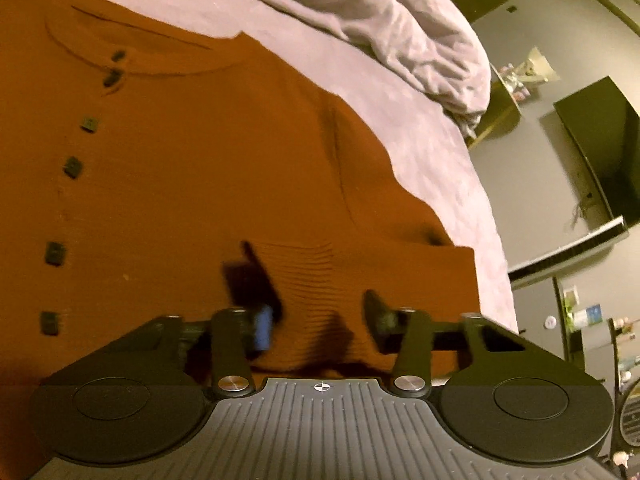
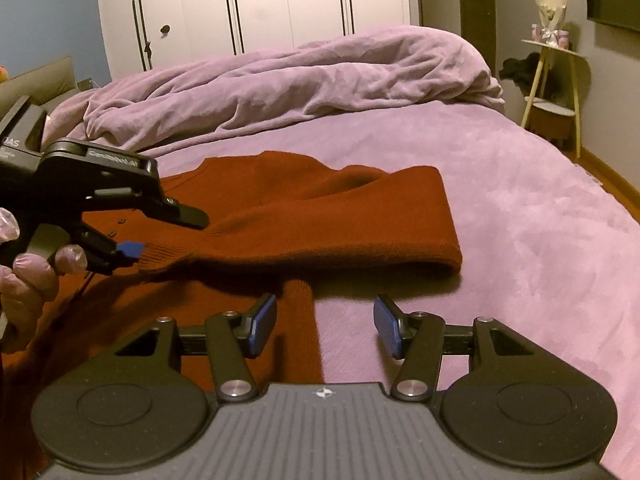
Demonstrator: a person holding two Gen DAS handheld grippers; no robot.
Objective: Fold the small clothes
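Just ahead of the right gripper, whose jaws stand apart and empty, a rust-red buttoned sweater lies flat on the purple bedspread, one sleeve folded across it. The left gripper, in a gloved hand, has its jaws around the sleeve's ribbed cuff.

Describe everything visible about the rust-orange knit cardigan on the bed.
The rust-orange knit cardigan lies front-up and flat on the lilac plush bedspread. A row of small dark square buttons runs down from its round neckline. One sleeve is folded across the body; its ribbed cuff sits in the left claw. The open right claw straddles the garment's edge.
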